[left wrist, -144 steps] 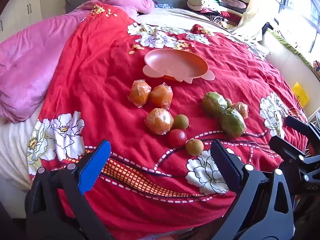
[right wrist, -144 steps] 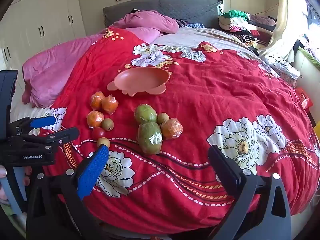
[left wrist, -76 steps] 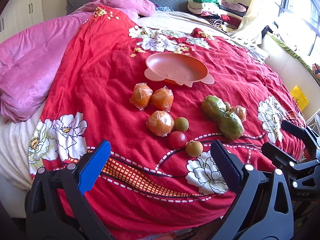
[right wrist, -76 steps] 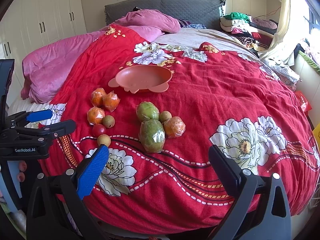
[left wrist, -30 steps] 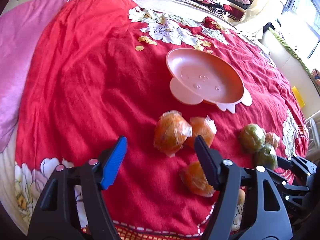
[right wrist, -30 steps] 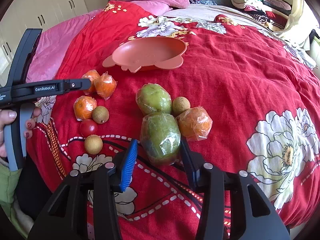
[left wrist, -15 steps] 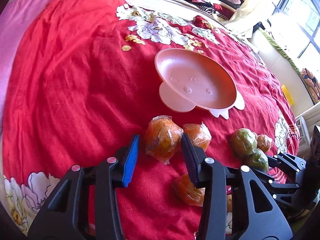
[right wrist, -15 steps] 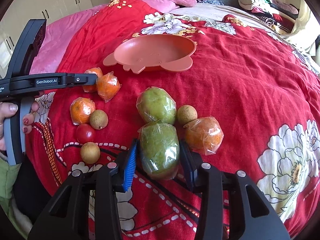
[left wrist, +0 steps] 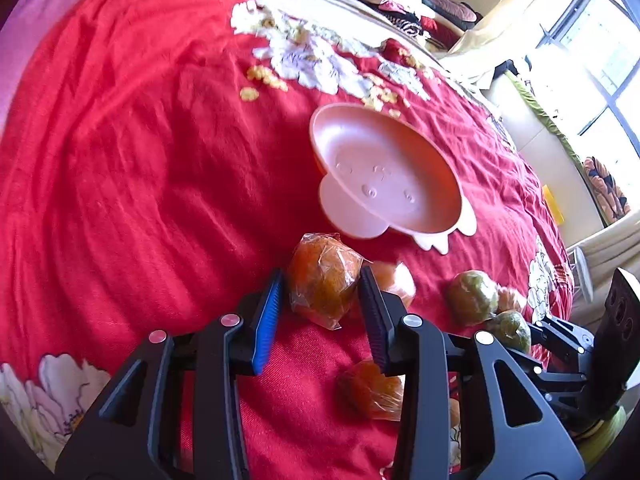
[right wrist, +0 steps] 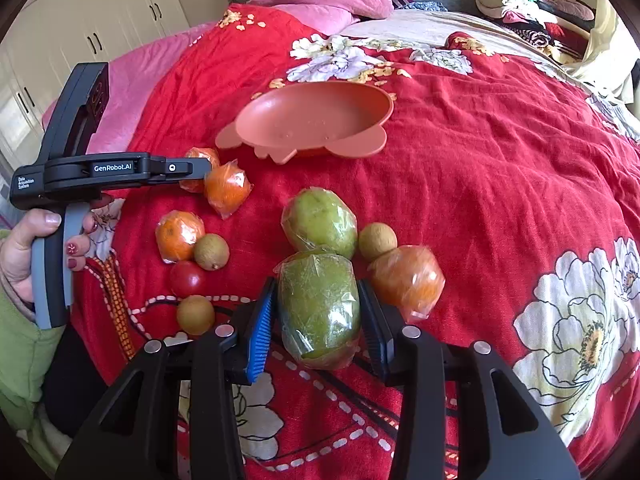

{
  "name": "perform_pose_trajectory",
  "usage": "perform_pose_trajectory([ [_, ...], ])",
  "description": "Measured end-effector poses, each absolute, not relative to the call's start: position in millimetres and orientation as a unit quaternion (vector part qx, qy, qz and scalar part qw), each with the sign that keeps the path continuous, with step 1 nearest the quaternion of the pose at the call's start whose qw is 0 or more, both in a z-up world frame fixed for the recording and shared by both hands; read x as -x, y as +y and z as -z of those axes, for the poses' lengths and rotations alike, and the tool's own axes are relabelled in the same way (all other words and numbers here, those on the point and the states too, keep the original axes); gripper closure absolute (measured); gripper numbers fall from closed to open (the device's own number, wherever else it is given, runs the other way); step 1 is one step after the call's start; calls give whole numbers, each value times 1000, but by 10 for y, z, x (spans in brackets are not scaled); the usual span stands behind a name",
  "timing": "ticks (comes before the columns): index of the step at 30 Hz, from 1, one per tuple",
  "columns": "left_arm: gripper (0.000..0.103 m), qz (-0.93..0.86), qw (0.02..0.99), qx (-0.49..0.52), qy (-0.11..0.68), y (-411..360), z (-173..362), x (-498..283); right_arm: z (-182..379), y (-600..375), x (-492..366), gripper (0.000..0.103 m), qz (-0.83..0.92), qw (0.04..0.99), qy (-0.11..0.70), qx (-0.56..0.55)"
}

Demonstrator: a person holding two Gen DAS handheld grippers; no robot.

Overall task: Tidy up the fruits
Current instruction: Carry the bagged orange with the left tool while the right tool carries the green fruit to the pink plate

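- Left wrist view: left tool (left wrist: 320, 300) has its two fingers pressed against the sides of a plastic-wrapped orange (left wrist: 322, 280), clamped on it, on the red bedspread (left wrist: 120, 180).
- A second wrapped orange (left wrist: 394, 280) lies just beside the clamped one, partly hidden by the dark finger.
- A third wrapped orange (left wrist: 370, 390) lies nearer the camera, under the same finger.
- The pink dish (left wrist: 384, 176) rests on the bedspread just beyond the clamped orange, with nothing in it.
- Two wrapped green fruits (left wrist: 472, 298) lie further right, close to the right tool's body (left wrist: 576, 360).
- Right wrist view: right tool (right wrist: 316, 312) has its fingers closed against both sides of the nearer wrapped green fruit (right wrist: 318, 312), clamped on it.
- The other wrapped green fruit (right wrist: 320, 222) touches it on the far side.
- A small brown fruit (right wrist: 378, 241) and a wrapped orange (right wrist: 406, 278) lie just right of the pair.
- To the left lie a wrapped orange (right wrist: 178, 234), a brown fruit (right wrist: 211, 251), a red tomato (right wrist: 187, 278) and another brown fruit (right wrist: 195, 314), close together.
- The left tool (right wrist: 196, 174) reaches in from the left to a wrapped orange (right wrist: 196, 170) that it partly hides, with another wrapped orange (right wrist: 226, 190) just beside it.
- The person's left hand (right wrist: 36, 248) grips its handle.
- The pink dish (right wrist: 312, 120) sits beyond the fruit.
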State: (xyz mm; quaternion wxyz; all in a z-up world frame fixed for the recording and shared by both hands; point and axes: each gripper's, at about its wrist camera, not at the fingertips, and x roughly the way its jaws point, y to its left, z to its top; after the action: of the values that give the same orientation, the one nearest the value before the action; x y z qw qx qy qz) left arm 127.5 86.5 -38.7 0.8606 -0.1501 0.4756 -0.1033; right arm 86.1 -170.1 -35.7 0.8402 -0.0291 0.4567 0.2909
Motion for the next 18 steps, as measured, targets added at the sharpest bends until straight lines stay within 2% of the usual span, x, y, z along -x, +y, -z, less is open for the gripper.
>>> perform_pose_trajectory([
  [18, 74, 114, 877, 137, 447, 749, -90, -1548, -24, -1559, -1394, 64, -302, 860, 411, 33],
])
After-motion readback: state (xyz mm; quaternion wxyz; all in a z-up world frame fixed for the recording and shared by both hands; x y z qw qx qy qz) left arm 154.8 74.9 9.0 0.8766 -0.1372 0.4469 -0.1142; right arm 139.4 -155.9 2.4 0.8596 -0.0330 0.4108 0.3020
